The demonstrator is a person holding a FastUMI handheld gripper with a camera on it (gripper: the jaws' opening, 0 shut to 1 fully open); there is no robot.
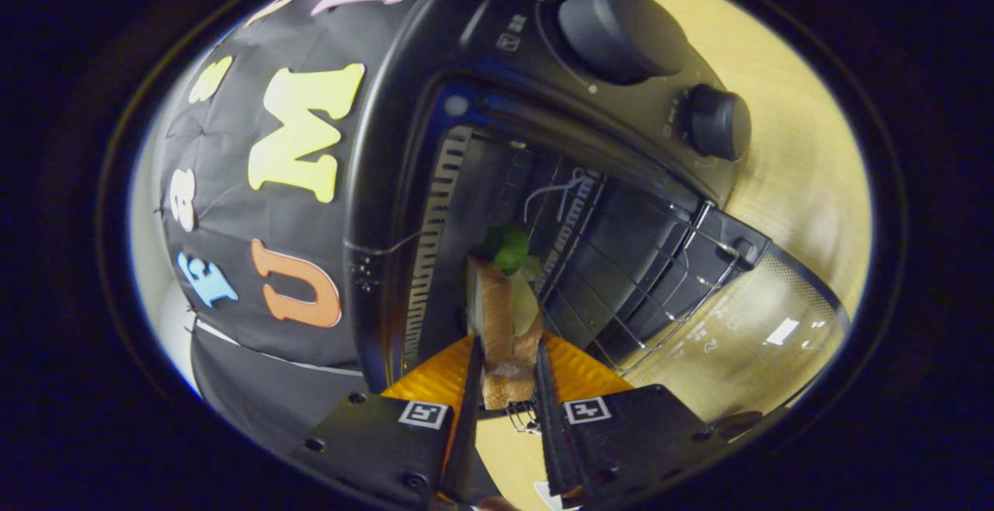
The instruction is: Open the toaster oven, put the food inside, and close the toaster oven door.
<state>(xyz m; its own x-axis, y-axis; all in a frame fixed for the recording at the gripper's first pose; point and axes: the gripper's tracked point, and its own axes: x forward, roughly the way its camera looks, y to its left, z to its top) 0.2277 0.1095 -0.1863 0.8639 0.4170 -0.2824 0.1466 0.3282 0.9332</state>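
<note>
The sandwich [505,325] is held between the two fingers [474,387], which press on it from both sides. It has two slices of light brown bread with a pale filling in the middle. A green leaf [511,251] sticks out at the far end of it. The sandwich stands on its edge, with the near end down between the fingers and the leafy end pointing into the oven.

The gripper [506,387] is right at the mouth of the toaster oven [435,76]. The leafy end of the sandwich is already past the opening, in the dark space inside.

The toaster oven is black and looks tipped over in this view, because the gripper is turned on its side. Its door [776,317] is open and lies flat, out in front of the opening. The glass of the door is shiny and the light wood shows through it.

A wire rack [660,278] sits inside the oven and reaches out toward the open door. The sandwich is just beside the rack. I cannot tell if it touches the rack.

The inside wall has a row of small slots [435,239] next to the sandwich.

Two round black knobs are on the front of the oven, past the opening. One is the big knob [617,29] and the other is the small knob [718,123] beside it.

The oven stands on a light wooden table [792,107].
</note>
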